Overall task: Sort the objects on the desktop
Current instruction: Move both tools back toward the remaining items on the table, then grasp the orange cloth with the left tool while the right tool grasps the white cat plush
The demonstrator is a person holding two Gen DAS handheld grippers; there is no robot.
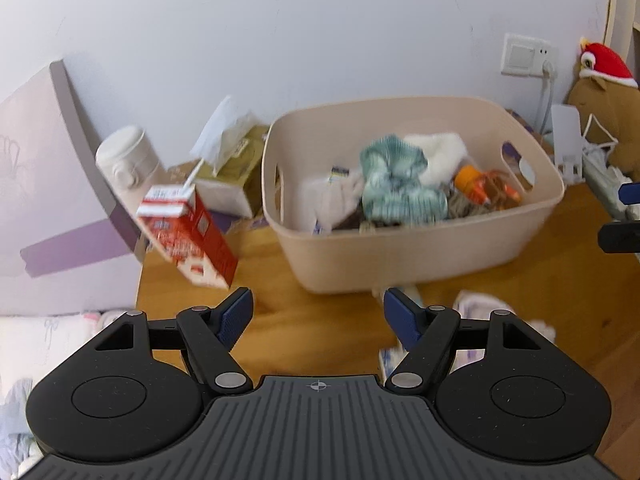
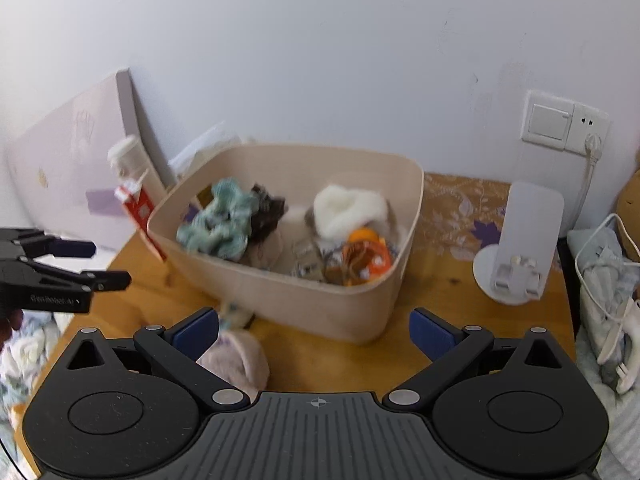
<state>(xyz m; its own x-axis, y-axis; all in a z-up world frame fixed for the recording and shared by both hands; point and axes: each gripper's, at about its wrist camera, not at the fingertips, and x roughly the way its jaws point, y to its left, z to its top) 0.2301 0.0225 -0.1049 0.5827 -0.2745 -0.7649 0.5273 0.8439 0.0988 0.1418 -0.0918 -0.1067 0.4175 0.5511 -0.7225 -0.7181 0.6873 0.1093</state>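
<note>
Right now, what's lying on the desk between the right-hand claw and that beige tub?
In the right wrist view, a pale pink fluffy item and a small blurred scrap lie on the wooden desk between the open right gripper and the tub.

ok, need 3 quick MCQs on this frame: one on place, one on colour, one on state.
1. Where does the red milk carton stand?
A. inside the bin
B. on the table left of the bin, as the left wrist view shows it
C. on the phone stand

2. What colour is the storage bin?
A. beige
B. blue
C. black

3. How does the left gripper stand?
A. shut on the carton
B. shut on a scrunchie
C. open, nothing between the fingers

Answers:
1 B, the carton is outside the bin's left wall.
2 A, its walls are beige in both views.
3 C, bare wooden table shows between the blue pads.
</note>
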